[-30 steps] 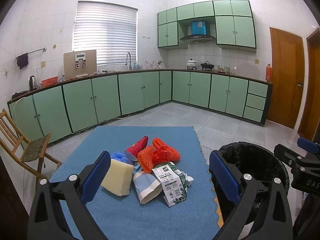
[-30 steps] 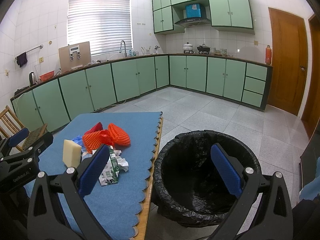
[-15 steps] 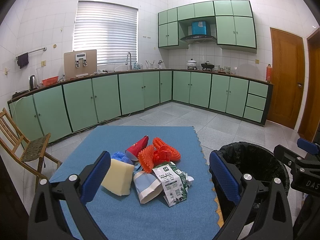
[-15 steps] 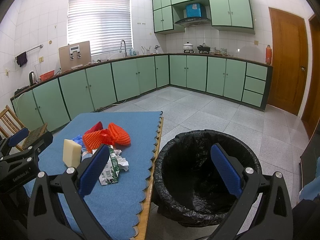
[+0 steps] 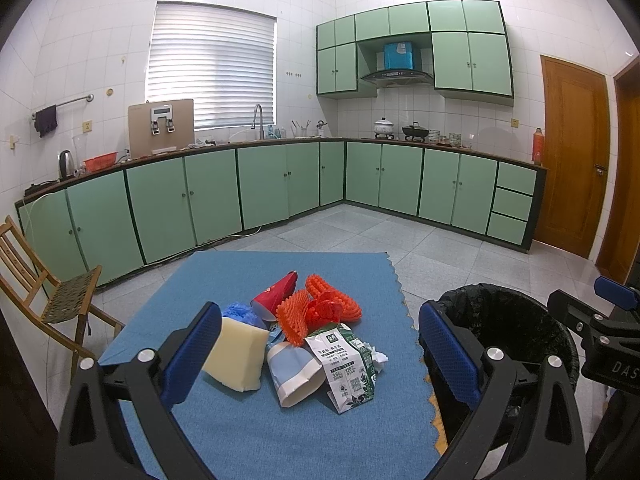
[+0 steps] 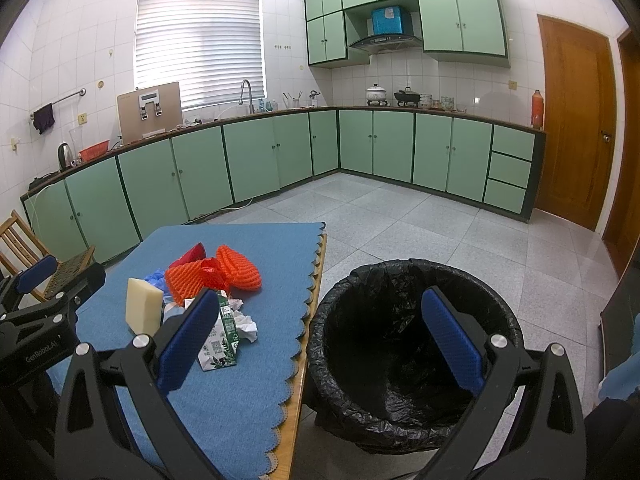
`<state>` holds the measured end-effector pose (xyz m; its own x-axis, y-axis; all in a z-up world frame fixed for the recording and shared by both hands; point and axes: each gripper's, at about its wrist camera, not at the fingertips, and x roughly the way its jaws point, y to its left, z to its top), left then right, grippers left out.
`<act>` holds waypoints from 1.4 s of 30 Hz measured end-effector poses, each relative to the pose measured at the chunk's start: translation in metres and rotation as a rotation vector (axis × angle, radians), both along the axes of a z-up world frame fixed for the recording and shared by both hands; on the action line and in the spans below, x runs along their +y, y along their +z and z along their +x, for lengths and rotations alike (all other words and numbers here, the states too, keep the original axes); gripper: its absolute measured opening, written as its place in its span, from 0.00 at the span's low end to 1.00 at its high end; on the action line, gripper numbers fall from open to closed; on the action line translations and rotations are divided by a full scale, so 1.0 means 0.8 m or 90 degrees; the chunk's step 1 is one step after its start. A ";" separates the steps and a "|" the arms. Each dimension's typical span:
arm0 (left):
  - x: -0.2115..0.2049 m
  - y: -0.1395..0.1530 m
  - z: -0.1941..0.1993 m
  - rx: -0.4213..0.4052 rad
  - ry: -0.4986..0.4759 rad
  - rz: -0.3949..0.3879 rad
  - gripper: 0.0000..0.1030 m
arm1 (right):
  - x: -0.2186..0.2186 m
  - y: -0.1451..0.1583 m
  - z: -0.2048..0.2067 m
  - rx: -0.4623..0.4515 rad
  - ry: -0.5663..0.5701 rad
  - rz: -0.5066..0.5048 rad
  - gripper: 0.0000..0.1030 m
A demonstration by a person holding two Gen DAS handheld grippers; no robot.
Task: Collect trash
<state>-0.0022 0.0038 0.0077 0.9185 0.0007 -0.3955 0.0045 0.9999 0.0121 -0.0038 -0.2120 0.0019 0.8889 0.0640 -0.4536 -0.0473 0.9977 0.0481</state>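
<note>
The left gripper (image 5: 320, 354) has its fingers spread wide, holding nothing, above the trash pile: a yellow sponge (image 5: 236, 358), a milk carton (image 5: 346, 364), a paper cup (image 5: 294, 372) and orange foam nets (image 5: 320, 310). The right gripper (image 6: 316, 342) is equally wide apart and empty. Everything sits on the blue-clothed bench (image 5: 248, 432) in a green-cabinet kitchen. Only the right view shows the inside of the black-lined bin (image 6: 400, 344) (lower centre).

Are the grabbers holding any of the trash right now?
No, nothing is held. The left gripper and right gripper are both open and empty, and the trash pile lies on the blue cloth.
</note>
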 end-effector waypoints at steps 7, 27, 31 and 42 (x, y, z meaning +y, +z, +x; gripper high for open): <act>0.000 0.000 0.000 0.000 0.000 0.000 0.94 | 0.002 -0.002 0.001 0.001 0.000 -0.002 0.95; 0.012 -0.012 0.011 0.022 0.009 -0.011 0.94 | 0.017 -0.010 0.020 0.021 0.019 -0.006 0.95; 0.020 -0.020 0.018 0.036 0.014 -0.015 0.94 | 0.024 -0.019 0.031 0.035 0.025 0.004 0.95; 0.105 -0.069 0.066 0.082 0.098 0.010 0.94 | 0.080 -0.076 0.087 0.090 0.074 0.002 0.95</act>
